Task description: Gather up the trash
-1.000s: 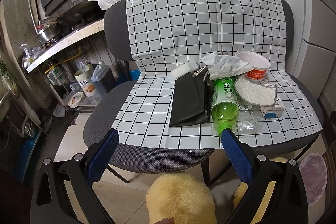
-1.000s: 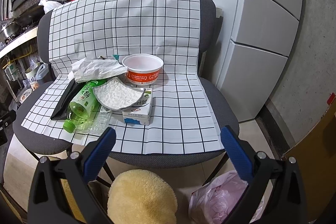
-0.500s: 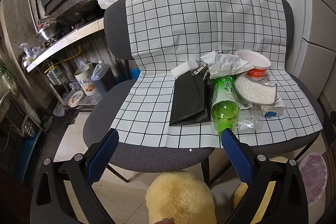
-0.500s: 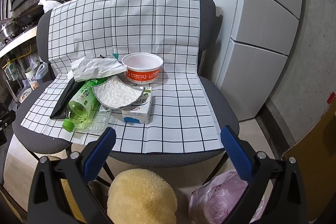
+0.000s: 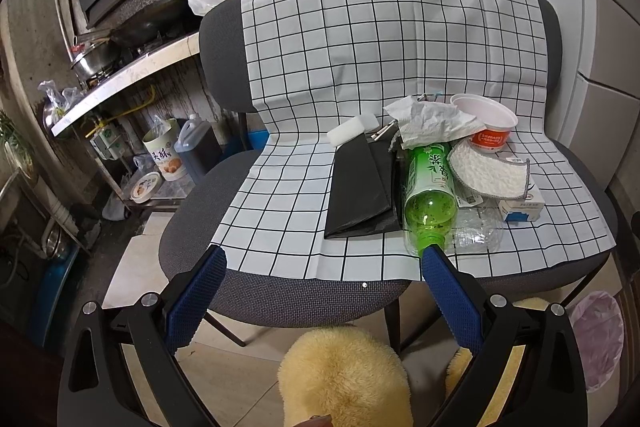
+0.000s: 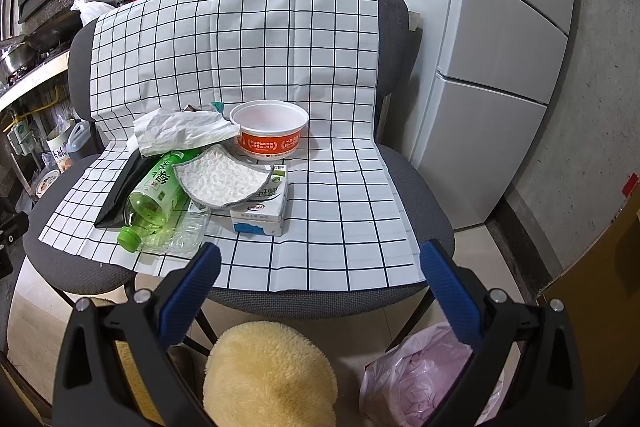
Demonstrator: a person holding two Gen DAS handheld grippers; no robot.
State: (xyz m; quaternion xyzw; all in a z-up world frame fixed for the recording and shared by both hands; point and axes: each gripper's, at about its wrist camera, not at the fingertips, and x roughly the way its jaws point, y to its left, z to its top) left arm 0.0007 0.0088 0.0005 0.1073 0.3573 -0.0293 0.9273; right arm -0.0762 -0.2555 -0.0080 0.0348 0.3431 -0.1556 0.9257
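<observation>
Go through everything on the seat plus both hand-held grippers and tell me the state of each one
left hand-held gripper: open, empty
right hand-held gripper: open, empty
green bottle: lying on its side, capped
instant noodle bowl: upright, lid off
milk carton: lying flat
white cloth pad: resting across bottle and carton
crumpled tissue: bunched up
black bag: folded flat
pink trash bag: on the floor

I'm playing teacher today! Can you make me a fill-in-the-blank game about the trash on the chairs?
1. The bottle is the colour ____.
2. The bottle is not standing; it is ____ on its side.
3. The round white pad rests partly on top of the milk ____.
4. Both the left gripper and the right gripper are ____ and hold nothing.

Missing words: green; lying; carton; open
</observation>
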